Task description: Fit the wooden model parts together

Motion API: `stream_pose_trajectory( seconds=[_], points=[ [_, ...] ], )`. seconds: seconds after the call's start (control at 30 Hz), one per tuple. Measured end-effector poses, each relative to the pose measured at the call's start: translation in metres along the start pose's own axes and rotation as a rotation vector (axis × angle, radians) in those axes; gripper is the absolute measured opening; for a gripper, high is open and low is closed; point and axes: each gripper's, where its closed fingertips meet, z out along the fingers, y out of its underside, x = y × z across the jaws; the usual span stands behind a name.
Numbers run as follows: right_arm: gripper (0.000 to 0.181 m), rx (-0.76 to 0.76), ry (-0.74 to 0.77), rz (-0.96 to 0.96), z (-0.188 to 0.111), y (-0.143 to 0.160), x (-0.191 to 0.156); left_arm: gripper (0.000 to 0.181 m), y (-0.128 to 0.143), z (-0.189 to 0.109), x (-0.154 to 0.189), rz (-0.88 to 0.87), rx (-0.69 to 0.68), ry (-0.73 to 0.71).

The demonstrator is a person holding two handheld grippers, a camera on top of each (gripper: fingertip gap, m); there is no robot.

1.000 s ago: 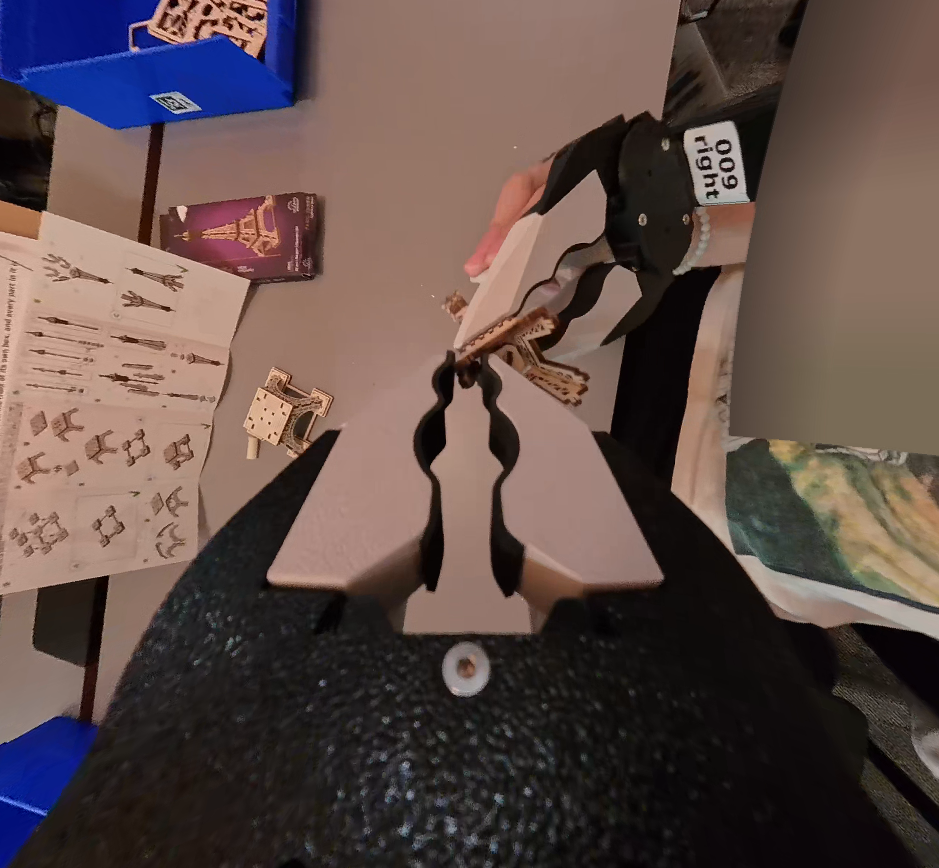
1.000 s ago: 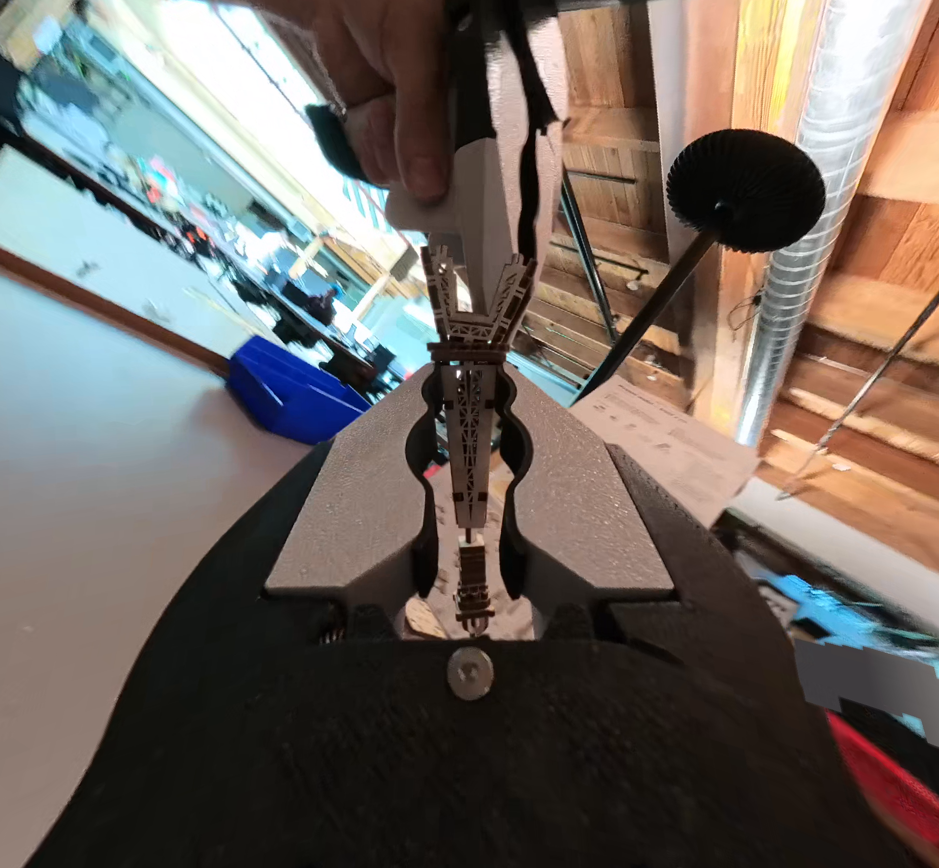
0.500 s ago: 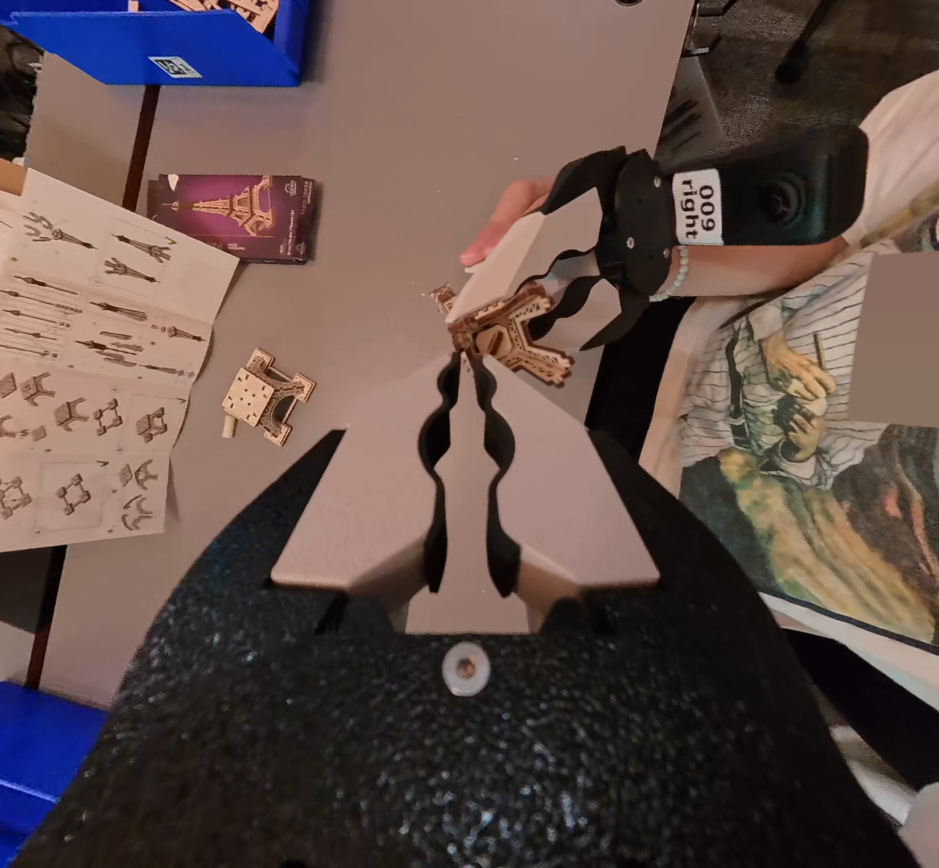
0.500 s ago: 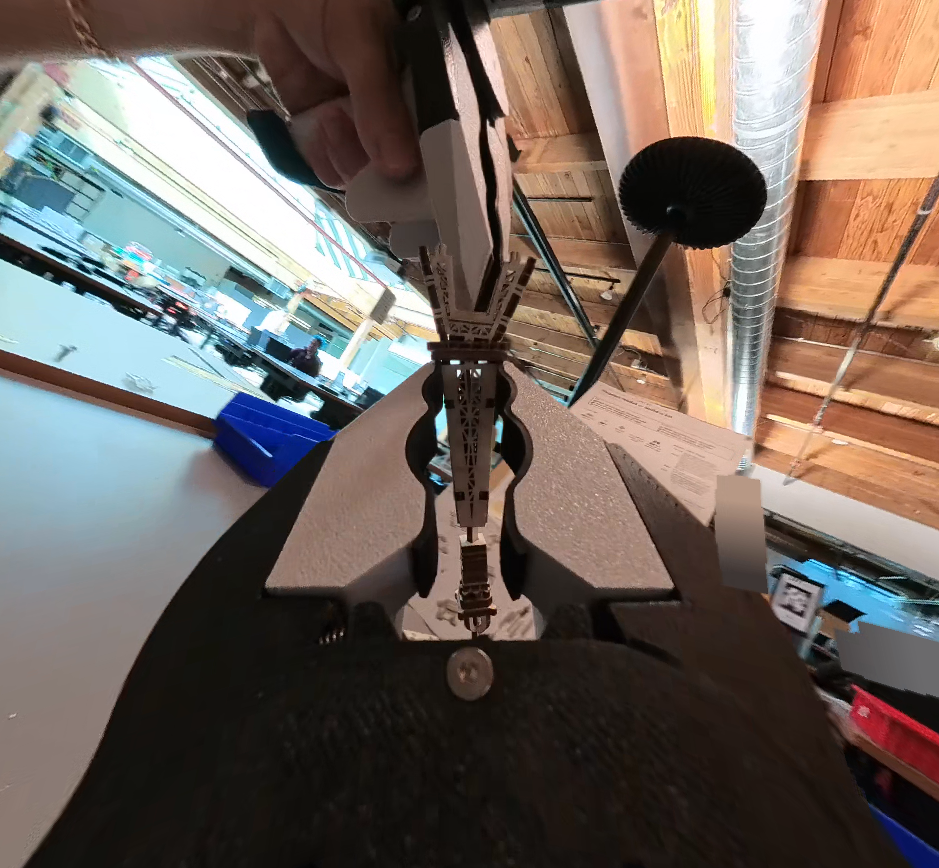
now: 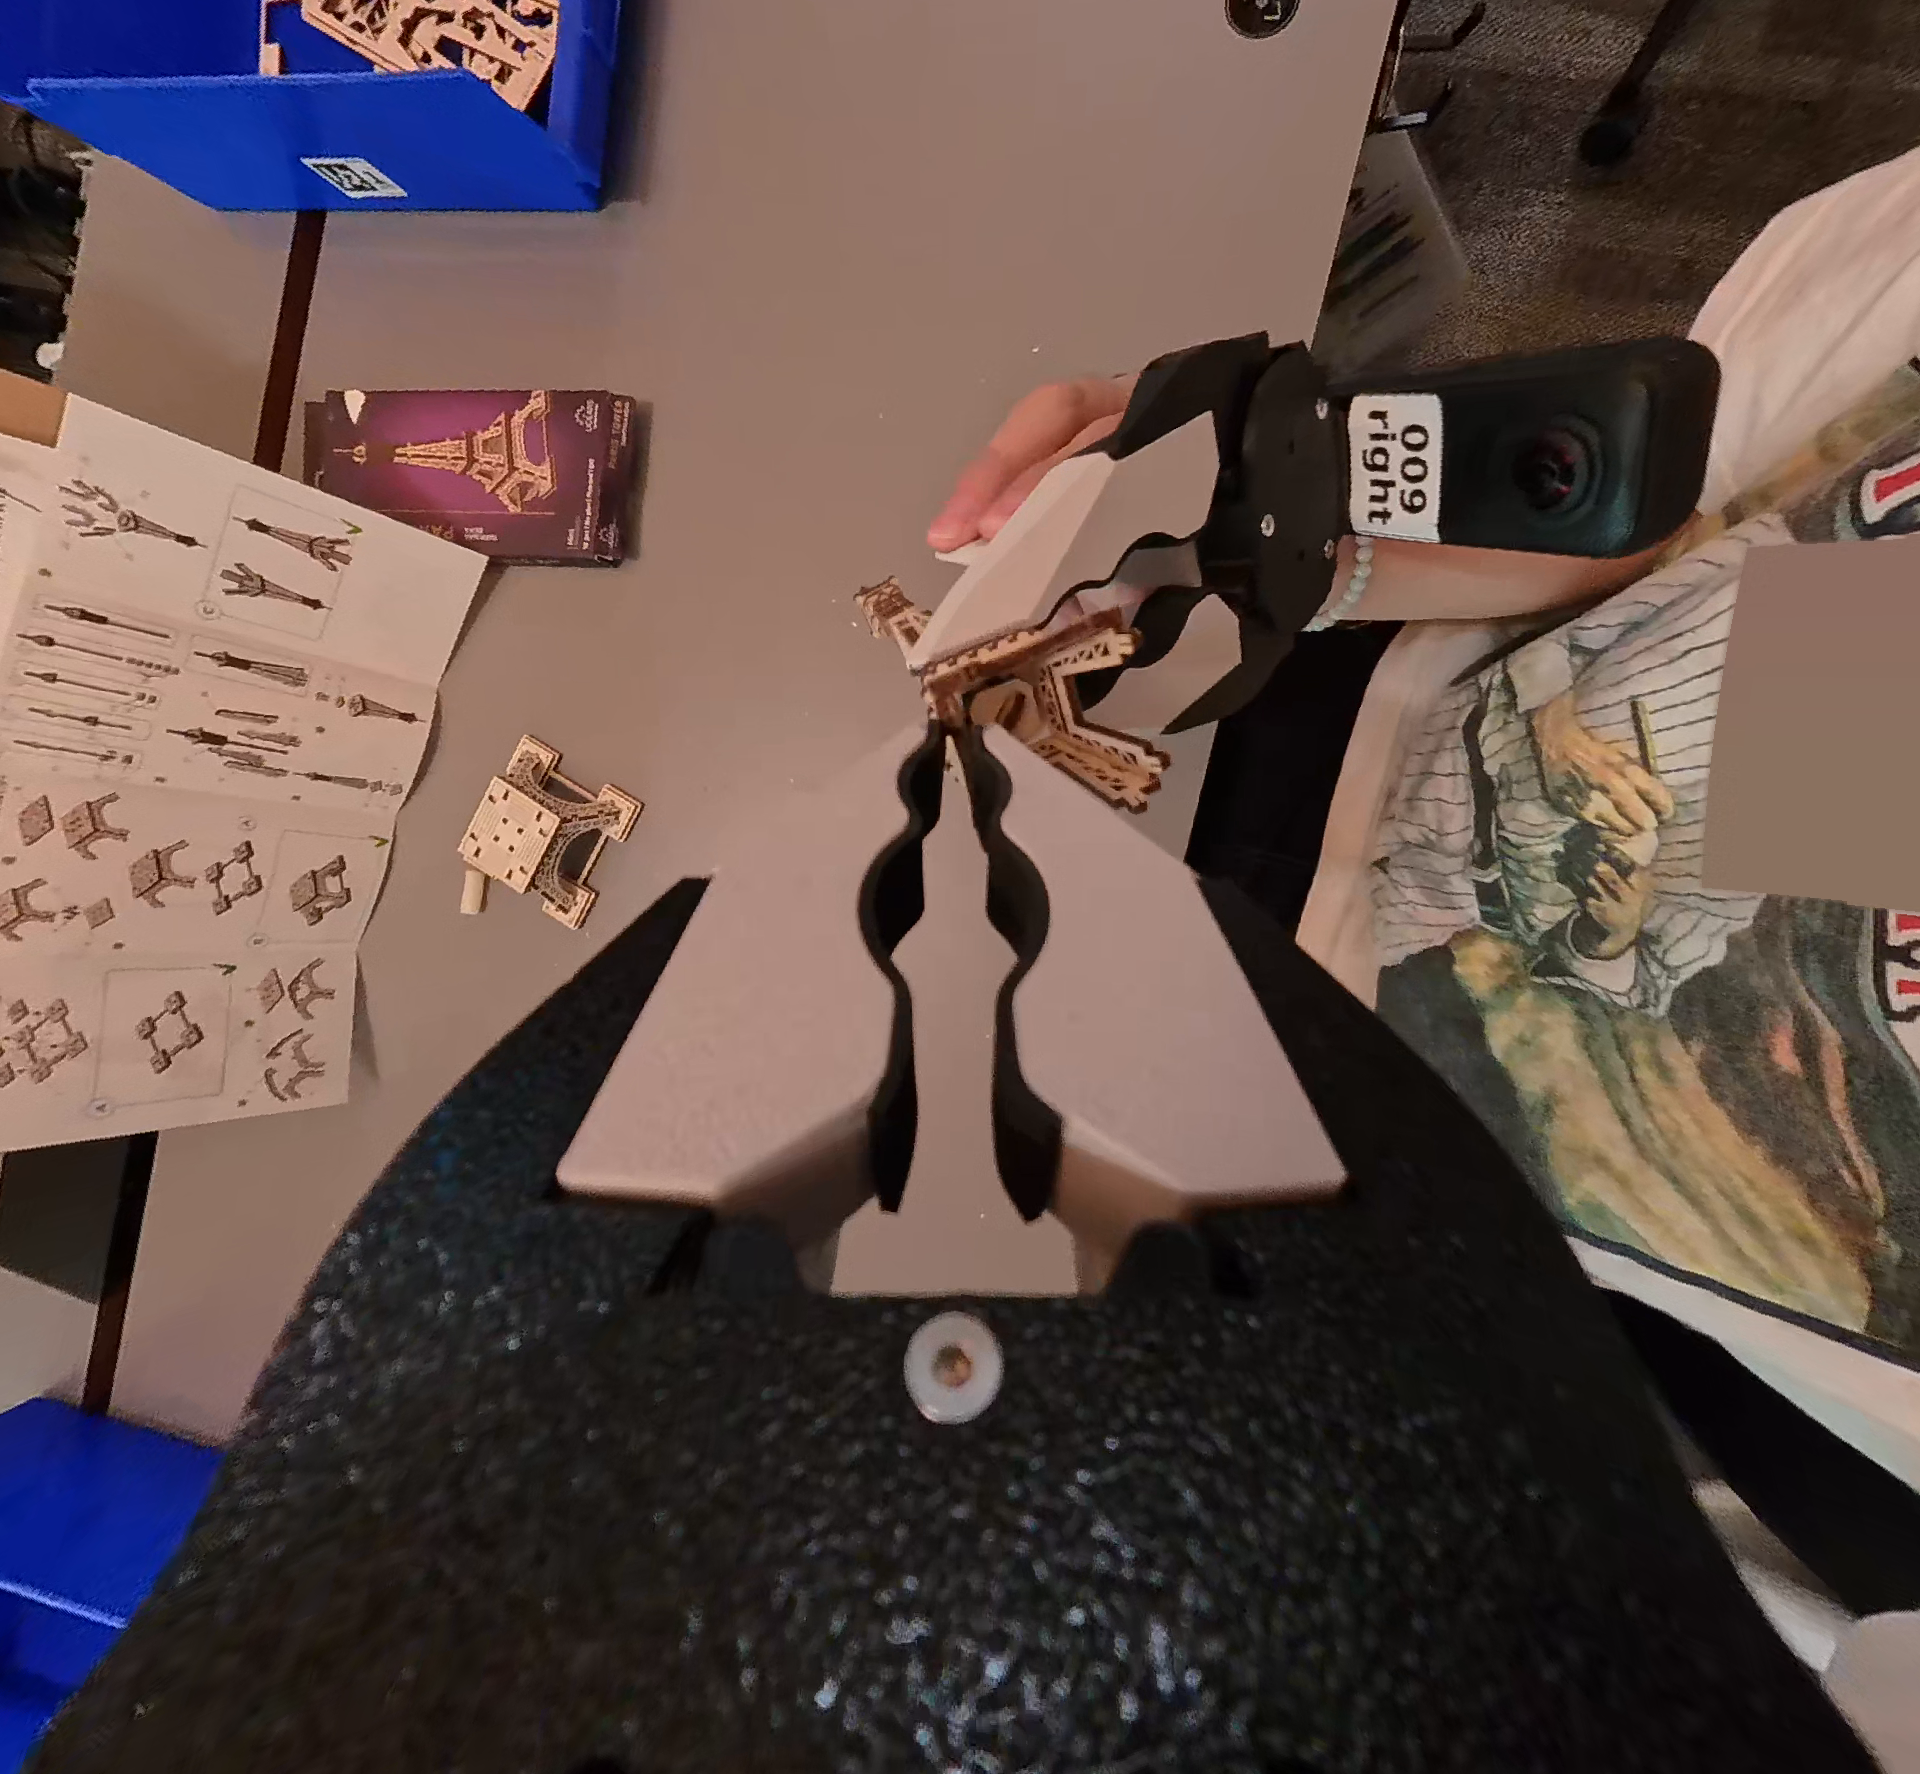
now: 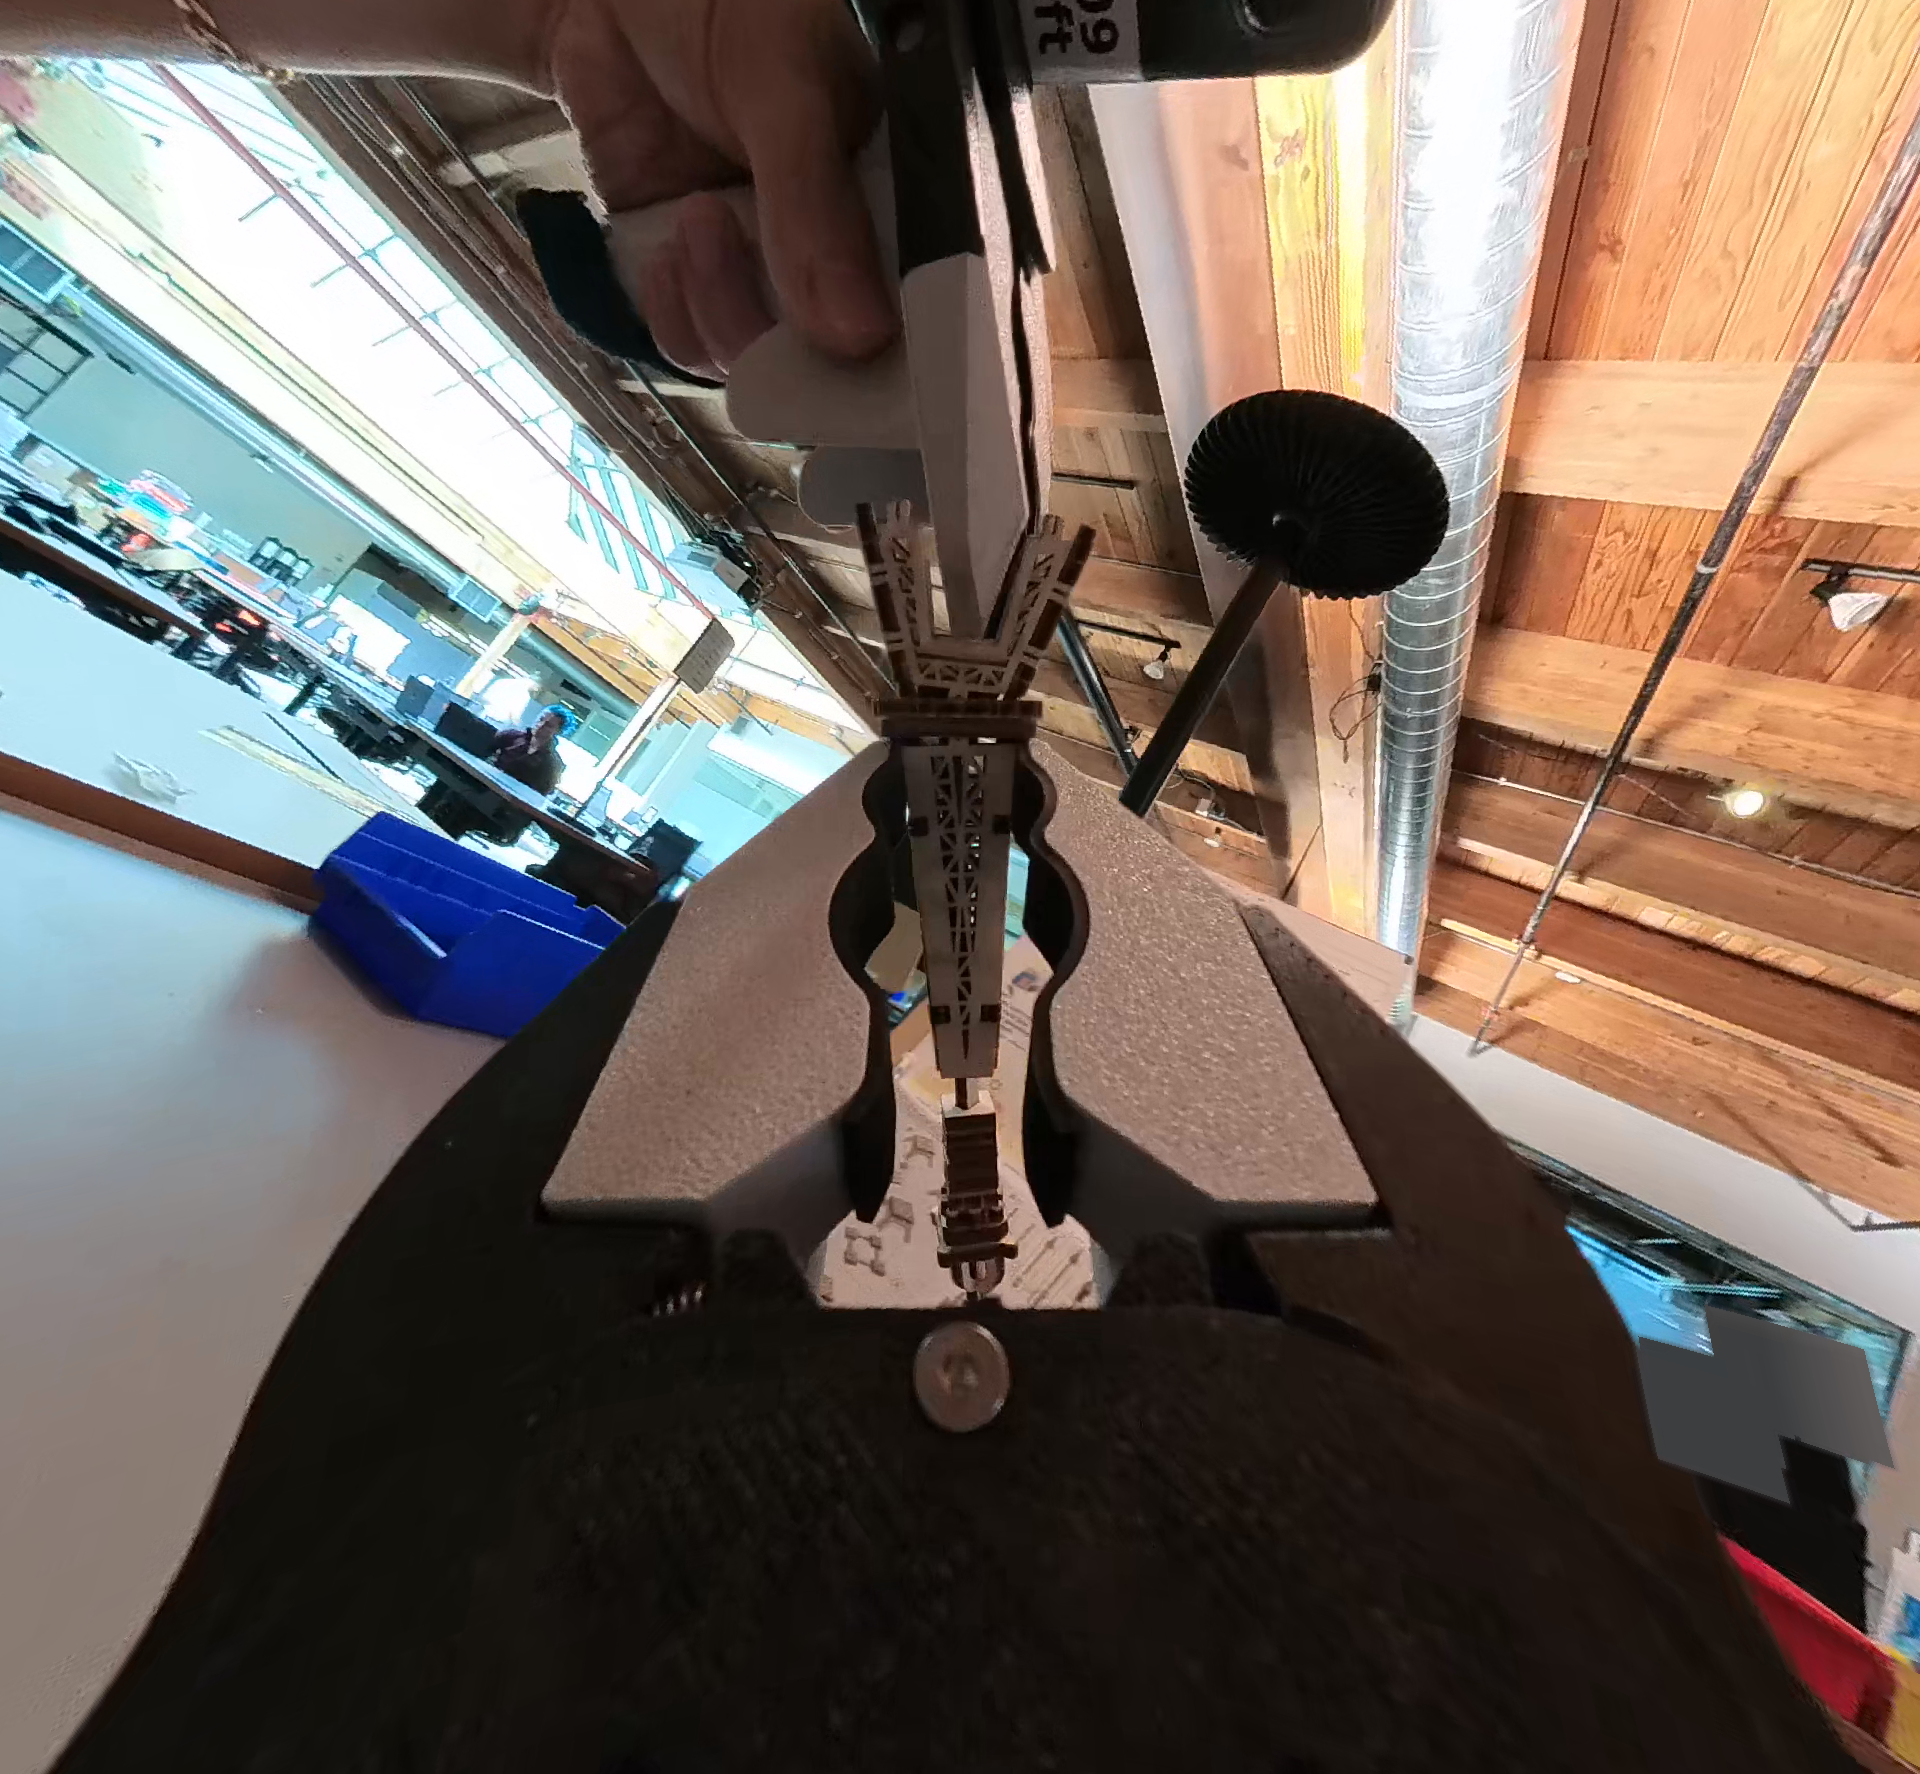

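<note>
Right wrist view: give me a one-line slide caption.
Right gripper clamps the wooden tower section while the left gripper reaches between its splayed legs.

The tabletop (image 5: 935, 270) is plain grey. The bin (image 5: 312, 135) is bright blue, the box (image 5: 478, 477) purple. Pale tan wood with dark lattice cutwork marks the tower model (image 6: 961, 893) and the base piece (image 5: 540, 831). The instruction sheet (image 5: 187, 789) is white with grey line drawings.
</note>
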Motion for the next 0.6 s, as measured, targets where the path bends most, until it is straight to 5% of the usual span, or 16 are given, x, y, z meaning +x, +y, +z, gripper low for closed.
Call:
stream_pose_trajectory(
  seconds=[0.6],
  points=[
    [0.016,-0.102,0.009,-0.101,0.004,0.003,-0.004,0.000,0.010,0.002,-0.005,-0.033,-0.037,0.010]
  ],
)
